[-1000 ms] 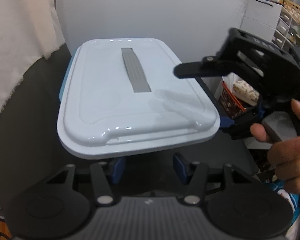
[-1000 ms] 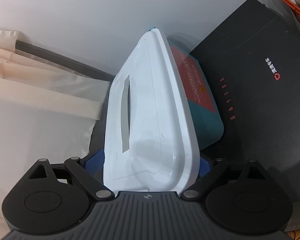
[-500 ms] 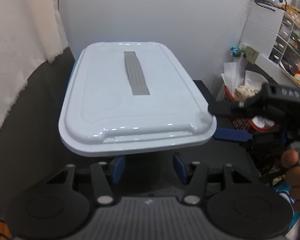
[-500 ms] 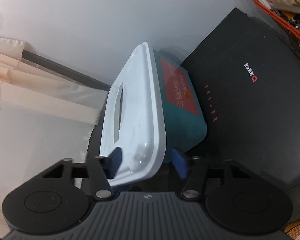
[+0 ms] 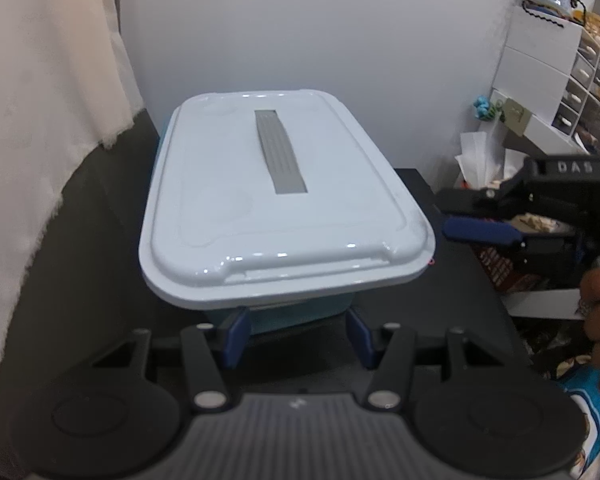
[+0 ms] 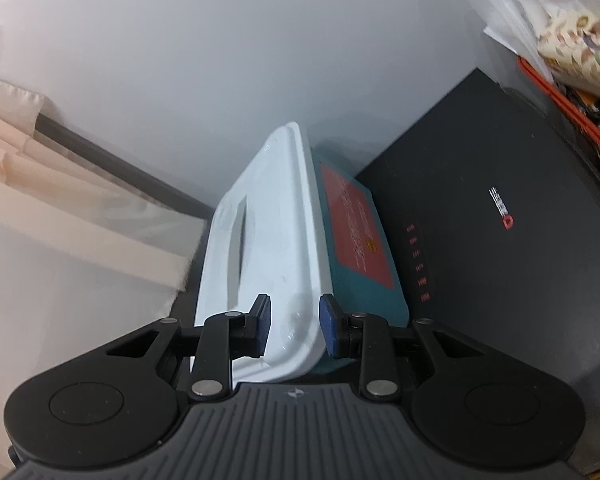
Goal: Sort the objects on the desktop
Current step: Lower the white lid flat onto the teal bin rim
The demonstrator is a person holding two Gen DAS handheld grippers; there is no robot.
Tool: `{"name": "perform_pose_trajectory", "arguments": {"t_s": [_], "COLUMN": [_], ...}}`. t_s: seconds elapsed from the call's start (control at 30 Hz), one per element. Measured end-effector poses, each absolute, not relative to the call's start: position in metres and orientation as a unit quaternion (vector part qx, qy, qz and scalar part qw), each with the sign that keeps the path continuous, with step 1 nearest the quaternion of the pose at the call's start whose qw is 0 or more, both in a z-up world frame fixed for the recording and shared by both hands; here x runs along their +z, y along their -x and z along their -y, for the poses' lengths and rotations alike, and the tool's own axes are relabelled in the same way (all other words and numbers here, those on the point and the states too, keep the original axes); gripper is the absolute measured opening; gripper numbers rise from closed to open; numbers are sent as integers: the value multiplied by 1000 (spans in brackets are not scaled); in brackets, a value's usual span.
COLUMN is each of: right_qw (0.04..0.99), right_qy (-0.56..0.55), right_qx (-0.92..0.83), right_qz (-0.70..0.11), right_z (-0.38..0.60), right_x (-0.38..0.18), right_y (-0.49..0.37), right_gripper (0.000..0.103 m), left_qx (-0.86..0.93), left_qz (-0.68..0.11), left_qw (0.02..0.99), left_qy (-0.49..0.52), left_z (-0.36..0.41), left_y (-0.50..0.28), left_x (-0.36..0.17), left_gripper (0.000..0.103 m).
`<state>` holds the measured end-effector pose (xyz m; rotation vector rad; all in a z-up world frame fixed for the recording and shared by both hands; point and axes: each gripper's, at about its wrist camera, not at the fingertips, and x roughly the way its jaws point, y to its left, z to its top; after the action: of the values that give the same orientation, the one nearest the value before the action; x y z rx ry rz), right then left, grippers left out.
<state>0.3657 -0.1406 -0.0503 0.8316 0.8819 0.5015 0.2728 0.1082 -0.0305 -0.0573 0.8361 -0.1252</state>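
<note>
- The left gripper (image 5: 296, 334) has its fingers wide apart, one on each side of the teal box (image 5: 300, 314), holding nothing.
- The box, under its white lid (image 5: 260, 216), sits at the back edge of the black table (image 5: 92, 240), by the wall.
- The right gripper (image 6: 294, 330) is partly spread and holds nothing; its fingers sit around the lid's rim.

Each black tool (image 5: 296, 336) has a ribbed grey base, silver pivot screws and blue finger pads (image 6: 262, 326)
</note>
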Motion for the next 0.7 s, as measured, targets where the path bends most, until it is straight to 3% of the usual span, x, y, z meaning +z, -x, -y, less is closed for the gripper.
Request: {"name": "perform_pose_trajectory", "arguments": {"t_s": [0.23,0.43,0.7], "right_qw": [791,777,784], "right_qy": [-400,-396,-400], "right_qx": [222,223,222], "right_qz": [-407,-436,-419], "right_z": [141,129,121], "right_x": [-55,-74,-65], "right_y": [-360,-358,-371], "right_gripper": [37,39,39], "left_qx": [-63,-64,-57], "left_qz": [-404,-404,-407], "left_qw": [912,912,911], "left_qy": [26,22,24], "left_z": [-107,-105,-114], "left_y": [-278,-283,-285], "left_x": [-28,-29,-29], "left_gripper": [57,57,57]}}
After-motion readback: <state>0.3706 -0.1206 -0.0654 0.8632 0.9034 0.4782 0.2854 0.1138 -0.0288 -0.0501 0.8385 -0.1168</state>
